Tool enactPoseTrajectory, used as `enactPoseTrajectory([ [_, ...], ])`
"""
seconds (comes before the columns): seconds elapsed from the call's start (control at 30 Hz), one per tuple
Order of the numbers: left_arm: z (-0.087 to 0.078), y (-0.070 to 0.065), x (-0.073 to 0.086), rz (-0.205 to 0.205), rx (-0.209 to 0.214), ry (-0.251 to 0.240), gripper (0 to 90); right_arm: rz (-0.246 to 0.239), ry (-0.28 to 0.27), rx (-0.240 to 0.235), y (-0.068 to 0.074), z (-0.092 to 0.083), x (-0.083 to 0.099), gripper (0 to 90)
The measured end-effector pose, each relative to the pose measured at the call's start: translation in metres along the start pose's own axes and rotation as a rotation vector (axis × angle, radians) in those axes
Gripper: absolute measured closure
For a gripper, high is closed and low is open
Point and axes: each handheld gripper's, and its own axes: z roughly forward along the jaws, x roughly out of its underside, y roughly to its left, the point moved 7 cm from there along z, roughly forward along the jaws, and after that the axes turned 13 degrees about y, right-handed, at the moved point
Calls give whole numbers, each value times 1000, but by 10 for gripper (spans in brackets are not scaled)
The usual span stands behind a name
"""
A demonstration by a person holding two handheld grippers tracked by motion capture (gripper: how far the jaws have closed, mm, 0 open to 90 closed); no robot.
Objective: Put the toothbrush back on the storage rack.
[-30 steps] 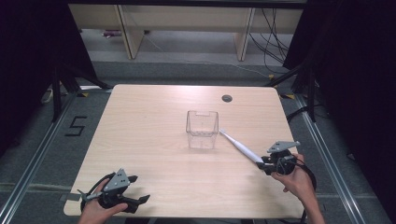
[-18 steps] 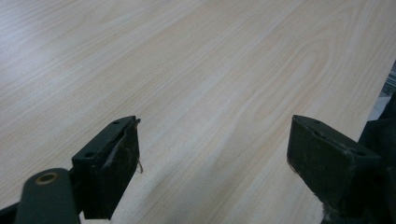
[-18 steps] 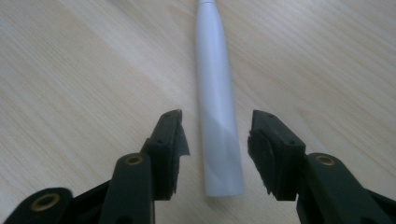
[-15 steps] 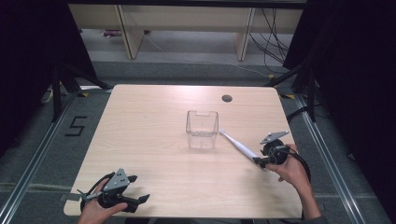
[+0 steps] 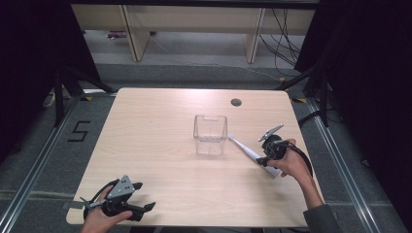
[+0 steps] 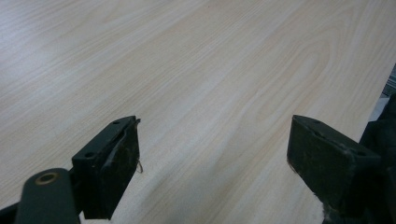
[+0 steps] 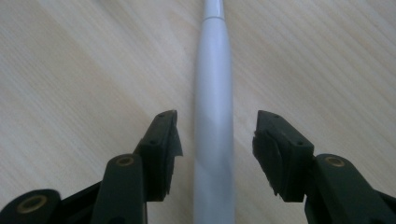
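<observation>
A long white toothbrush-like stick [image 5: 243, 148] lies flat on the wooden table [image 5: 160, 126], its thin tip pointing at a clear plastic container [image 5: 210, 136] in the middle. My right gripper [image 5: 263, 158] straddles its thick handle. In the right gripper view the stick [image 7: 214, 70] runs up between the jaws of the right gripper [image 7: 215, 128]. Those jaws have just been opening, and gaps show on both sides of the stick. My left gripper [image 5: 145, 196] rests at the front left corner, where the left gripper [image 6: 215, 140] stands open over bare wood.
A round cable hole [image 5: 236, 102] sits near the table's far edge. The right table edge lies just beyond my right hand. Shelving and loose cables stand on the floor behind the table.
My right hand has moved away from the front edge and slightly left, along the stick toward the container. The stick has stayed in place. The left hand has not moved.
</observation>
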Motion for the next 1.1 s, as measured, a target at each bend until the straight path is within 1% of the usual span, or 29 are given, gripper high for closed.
enactPoseTrajectory([
  [0.03, 0, 0, 0, 0, 0, 0, 165, -43, -15, 4, -3, 2, -4, 504],
  [0.13, 0, 0, 0, -1, 0, -1, 164, -46, 6, 5, -4, 6, -9, 511],
  [0.17, 0, 0, 0, 1, -2, 1, 164, -61, 17, 3, -4, 7, -10, 512],
  [0.2, 0, 0, 0, 1, -2, 1, 164, -61, 17, 3, -4, 7, -10, 512],
  [0.23, -1, -1, 0, 3, -3, 4, 164, -61, 34, -7, -3, 10, -14, 518],
  [0.27, -1, -1, 0, 3, -3, 4, 164, -61, 34, -7, -3, 10, -14, 518],
  [0.3, 0, -1, -1, -12, 1, -16, 164, -83, 44, -10, -3, 12, -17, 523],
  [0.33, 0, 0, 0, 3, -3, -3, 165, -71, 59, -18, -1, 13, -18, 524],
  [0.37, -1, 0, 1, 2, -3, 3, 165, -77, 75, -17, -2, 15, -19, 529],
  [0.47, -1, 0, 0, -1, -4, 0, 164, -78, 90, -12, -3, 17, -22, 538],
  [0.5, -1, -1, -1, -5, -3, -6, 165, -81, 106, -27, -3, 18, -25, 550],
  [0.53, -1, -1, -1, -5, -3, -6, 165, -81, 106, -27, -3, 18, -25, 550],
  [0.57, -1, -1, -1, -10, -2, -10, 164, -82, 130, -24, -3, 20, -26, 552],
  [0.6, 0, -2, -1, -17, 2, -14, 165, -89, 137, -21, -4, 20, -26, 554],
  [0.67, -1, -1, -1, -16, 1, -13, 165, -92, 142, -22, -4, 21, -27, 556],
  [0.7, -1, 0, 0, -2, -1, 0, 165, -93, 145, -21, -4, 21, -28, 557],
  [0.73, -1, -1, -1, -10, 1, -9, 164, -89, 157, -24, -4, 22, -29, 559],
  [0.8, -1, -1, -1, -7, -3, -9, 165, -109, 169, -25, -5, 24, -31, 568],
  [0.87, 0, -2, -1, -14, 2, -13, 164, -100, 190, -22, -5, 26, -31, 574],
  [0.9, 0, -1, -1, -12, -1, -9, 165, -95, 198, -22, -5, 26, -31, 575],
  [1.0, -1, -1, -1, -12, 0, -11, 164, -105, 214, -16, -6, 28, -32, 591],
  [1.07, -1, -1, -1, -7, -2, -8, 164, -98, 216, -23, -5, 29, -32, 596],
  [1.1, 0, -3, -2, -21, 6, -21, 164, -122, 224, -19, -6, 30, -34, 607],
])
